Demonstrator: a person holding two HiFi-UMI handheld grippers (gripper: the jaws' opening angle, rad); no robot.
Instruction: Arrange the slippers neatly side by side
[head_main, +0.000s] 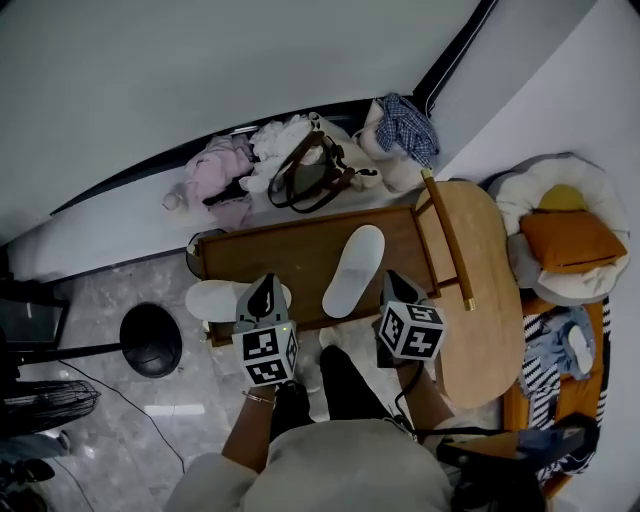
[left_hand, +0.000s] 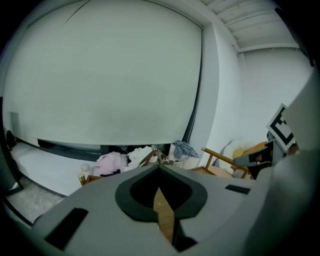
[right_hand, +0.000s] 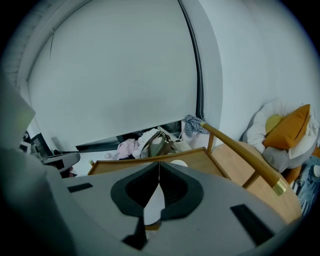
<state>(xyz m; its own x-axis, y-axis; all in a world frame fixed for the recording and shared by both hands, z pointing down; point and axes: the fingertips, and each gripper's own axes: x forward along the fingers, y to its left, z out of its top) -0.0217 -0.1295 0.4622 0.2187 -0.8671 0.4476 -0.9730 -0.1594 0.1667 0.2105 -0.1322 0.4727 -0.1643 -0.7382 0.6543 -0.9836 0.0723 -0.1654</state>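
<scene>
Over the low wooden table (head_main: 300, 245), both tools hang empty. The left hand-held gripper (left_hand: 159, 167) has its jaws pressed together at the tips, with nothing between them; only bare wood shows through the narrow slit behind the tips. The right hand-held gripper (right_hand: 159, 164) is likewise closed tip to tip and holds nothing, and a strip of white slipper shows through the gap below its tips.

In the head view the right slipper (head_main: 353, 270) lies on the table, white and smooth, long axis running away from the person and leaning slightly right, just beside the right hand-held gripper. The left slipper (head_main: 212, 300), also white, lies crosswise at the table's left end, partly hidden behind the left hand-held gripper. The two slippers lie apart and at different angles.
</scene>
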